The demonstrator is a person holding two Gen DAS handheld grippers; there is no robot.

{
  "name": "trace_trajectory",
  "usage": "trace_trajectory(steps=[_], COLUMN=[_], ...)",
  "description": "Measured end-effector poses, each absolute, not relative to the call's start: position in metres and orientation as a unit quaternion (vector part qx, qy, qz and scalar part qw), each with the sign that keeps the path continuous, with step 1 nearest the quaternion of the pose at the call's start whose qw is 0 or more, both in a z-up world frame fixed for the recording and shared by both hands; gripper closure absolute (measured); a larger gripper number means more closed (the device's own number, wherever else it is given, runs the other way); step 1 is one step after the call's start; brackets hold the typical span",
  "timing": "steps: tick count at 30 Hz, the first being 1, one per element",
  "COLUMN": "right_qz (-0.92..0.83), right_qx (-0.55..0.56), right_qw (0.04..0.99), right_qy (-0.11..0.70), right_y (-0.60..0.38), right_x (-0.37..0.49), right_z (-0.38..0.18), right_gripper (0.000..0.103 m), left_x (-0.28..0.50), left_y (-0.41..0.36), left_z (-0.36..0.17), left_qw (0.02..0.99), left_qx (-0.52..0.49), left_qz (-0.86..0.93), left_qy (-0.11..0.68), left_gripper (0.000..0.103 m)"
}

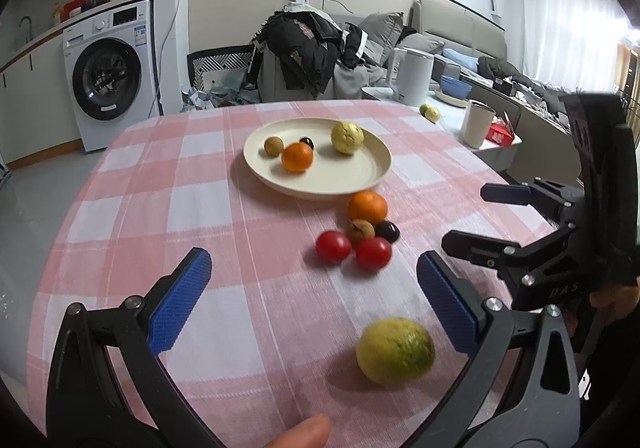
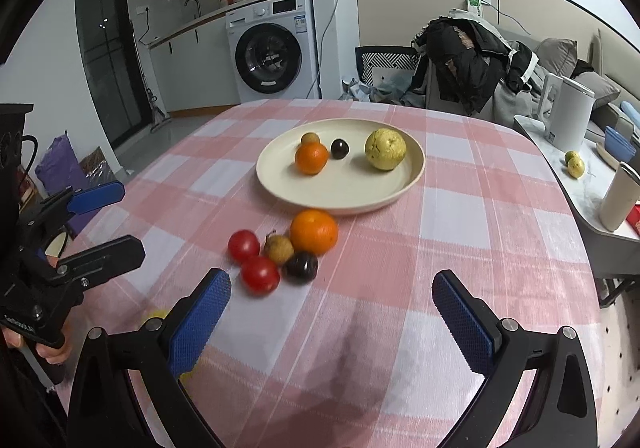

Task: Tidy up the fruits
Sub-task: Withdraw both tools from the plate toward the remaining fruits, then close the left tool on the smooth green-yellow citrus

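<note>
Fruits half sorted: left gripper (image 1: 314, 300), jaws spread, nears a loose guava (image 1: 395, 352); plate (image 1: 360, 178) likely next; right gripper (image 2: 331, 322) spread too.

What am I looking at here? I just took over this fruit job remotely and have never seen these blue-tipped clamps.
There is no robot arm: a person holds a hand-squeezed clamp in each hand, with a camera on each looking forward along its two blue-padded fingers. One picture is from the left gripper, the other from the right gripper. Each camera also catches the other tool at its edge. Both are open and hold nothing.

On the pink checked tablecloth sits a cream plate with an orange, a dark plum, a small brown fruit and a yellow-green guava. In front of the plate lie another orange, two tomatoes, a brown fruit and a plum. A second guava lies close to the left gripper.
</note>
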State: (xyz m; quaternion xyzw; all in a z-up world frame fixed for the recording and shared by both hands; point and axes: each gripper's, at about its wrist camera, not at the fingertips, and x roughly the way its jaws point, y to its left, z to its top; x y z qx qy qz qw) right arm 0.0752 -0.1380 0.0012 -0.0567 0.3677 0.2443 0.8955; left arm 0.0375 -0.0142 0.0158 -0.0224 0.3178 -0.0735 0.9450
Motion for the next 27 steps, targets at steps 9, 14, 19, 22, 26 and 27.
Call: trace_trajectory(steps=[9, 14, 19, 22, 26, 27], right_qz=[0.258, 0.265, 0.268, 0.268, 0.267, 0.267], right_qx=[-0.073, -0.085, -0.095, -0.093, -0.093, -0.093], right_qw=[0.884, 0.876, 0.869, 0.866, 0.865, 0.865], right_qy=[0.383, 0.393, 0.405, 0.411, 0.415, 0.415], right_y=[-0.143, -0.140, -0.136, -0.135, -0.135, -0.135], right_x=[0.063, 0.063, 0.064, 0.066, 0.067, 0.067], right_z=[0.002, -0.004, -0.012, -0.015, -0.018, -0.018], right_gripper=[0.000, 0.000, 0.000, 0.000, 0.000, 0.000], left_x=[0.037, 0.039, 0.041, 0.043, 0.045, 0.045], left_y=[-0.027, -0.036, -0.042, -0.042, -0.043, -0.044], left_z=[0.009, 0.001, -0.007, -0.012, -0.018, -0.019], left_qw=[0.937, 0.928, 0.916, 0.907, 0.899, 0.898], left_qx=[-0.009, 0.003, 0.013, 0.007, 0.009, 0.011], left_qz=[-0.092, -0.108, -0.135, -0.150, -0.162, -0.162], left_qy=[0.336, 0.356, 0.378, 0.394, 0.408, 0.410], left_gripper=[0.001, 0.001, 0.001, 0.001, 0.001, 0.001])
